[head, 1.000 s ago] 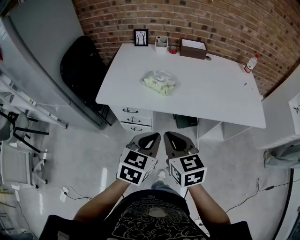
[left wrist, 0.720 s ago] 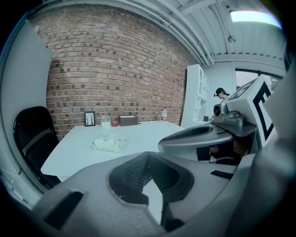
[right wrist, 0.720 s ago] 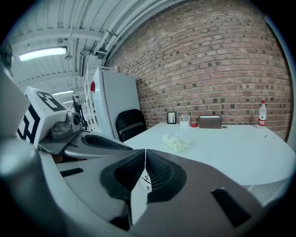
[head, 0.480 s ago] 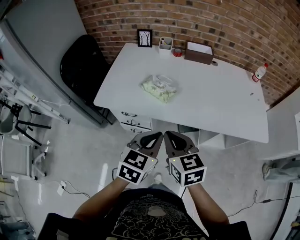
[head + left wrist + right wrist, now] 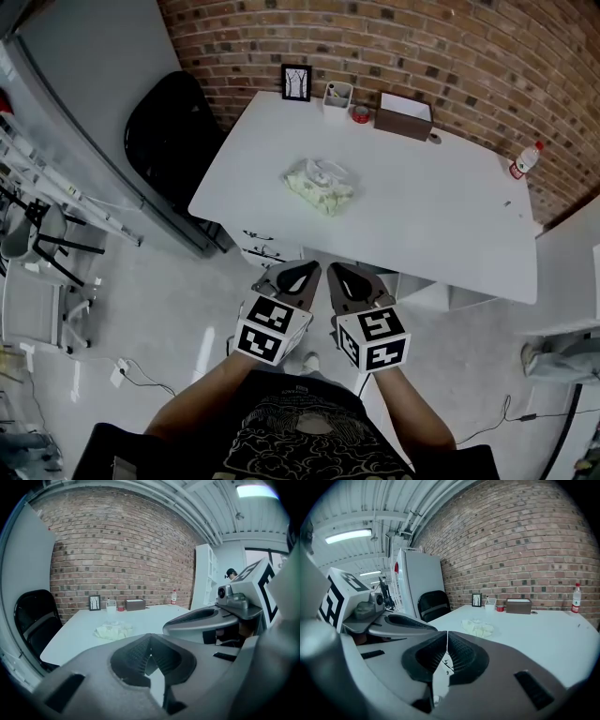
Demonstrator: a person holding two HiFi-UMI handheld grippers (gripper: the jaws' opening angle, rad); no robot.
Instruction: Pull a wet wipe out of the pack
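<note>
Backing onto brick (image 5: 422,37), table (image 5: 441,206) holds wipes (image 5: 321,185), seemingly; left gripper (image 5: 302,273), right gripper (image 5: 342,275): jaws together.

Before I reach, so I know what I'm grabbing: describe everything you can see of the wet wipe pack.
The wet wipe pack is a soft, crinkled, pale yellowish pouch with a shiny clear top. It lies flat on the white table, left of its middle, apart from everything else.
</note>
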